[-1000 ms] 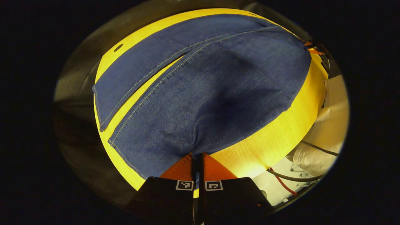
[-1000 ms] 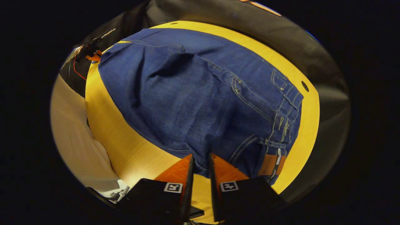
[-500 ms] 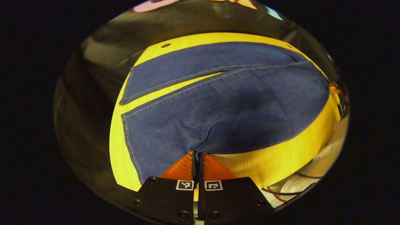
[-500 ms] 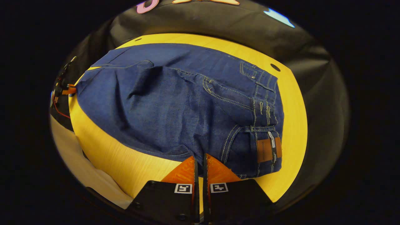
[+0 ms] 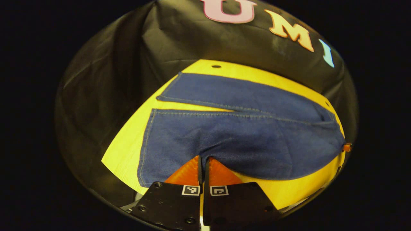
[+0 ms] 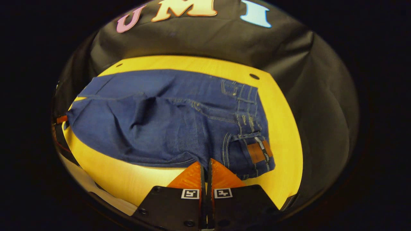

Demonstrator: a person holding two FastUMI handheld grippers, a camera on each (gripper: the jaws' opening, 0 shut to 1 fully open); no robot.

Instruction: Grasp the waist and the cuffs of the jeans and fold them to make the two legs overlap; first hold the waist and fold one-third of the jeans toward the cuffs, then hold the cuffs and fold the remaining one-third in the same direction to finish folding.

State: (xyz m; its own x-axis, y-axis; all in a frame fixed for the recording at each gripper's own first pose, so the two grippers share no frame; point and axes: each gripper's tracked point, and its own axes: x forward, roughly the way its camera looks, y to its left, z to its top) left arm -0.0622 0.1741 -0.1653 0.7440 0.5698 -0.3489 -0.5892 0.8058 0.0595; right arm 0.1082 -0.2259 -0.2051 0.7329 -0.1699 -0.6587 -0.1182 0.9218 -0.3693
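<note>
Dark blue jeans (image 5: 231,138) lie spread on a yellow wooden table (image 5: 128,150), the two legs side by side with cuffs at the left in the left gripper view. My left gripper (image 5: 203,159) is shut on the near edge of the nearer leg, which rises in a small ridge at the fingertips. In the right gripper view the jeans (image 6: 154,122) show their waistband and a brown leather patch (image 6: 257,152) at the right. My right gripper (image 6: 205,163) is shut on the near hem close to the waist, left of the patch.
The table (image 6: 282,128) has small round holes (image 6: 254,76) near its far edge. Black cloth walls stand close behind and beside it. The other gripper's tip (image 5: 346,147) peeks in at the far right of the left gripper view.
Both cameras have tilted up and drawn back, so more of the back wall shows. The right gripper has closed from a small gap onto the denim; the left stays shut.
</note>
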